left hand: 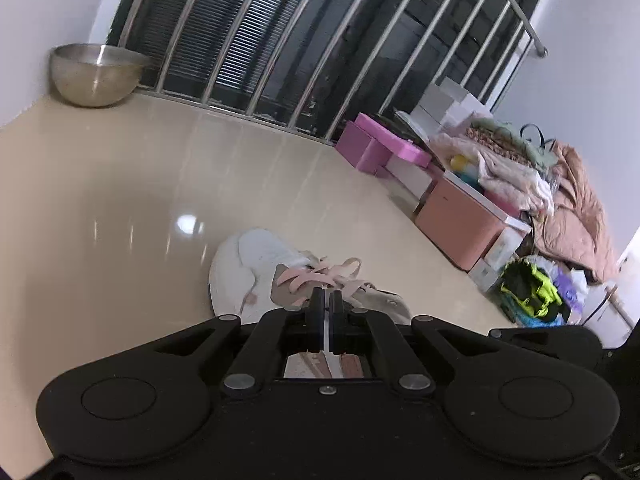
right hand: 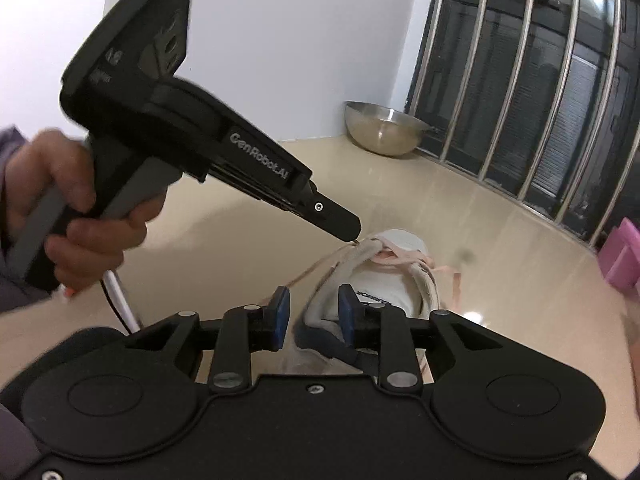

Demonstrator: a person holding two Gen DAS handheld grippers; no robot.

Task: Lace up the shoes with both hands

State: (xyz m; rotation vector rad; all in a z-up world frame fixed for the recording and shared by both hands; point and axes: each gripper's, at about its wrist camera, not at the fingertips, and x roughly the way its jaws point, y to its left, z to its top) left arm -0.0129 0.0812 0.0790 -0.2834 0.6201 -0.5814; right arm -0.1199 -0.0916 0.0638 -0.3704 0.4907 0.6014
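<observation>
Left tool (right hand: 352, 236): matte black pistol body, grey grip, white "CenRobot.AI" lettering on the side, one small silver screw near the tip; white cable (right hand: 120, 300) trails below the hand (right hand: 76, 216), cuffed by a purplish-grey sleeve (right hand: 8, 148); right tool (right hand: 313, 312): black linkage, silver rivets, blue pads (right hand: 283, 308).
</observation>
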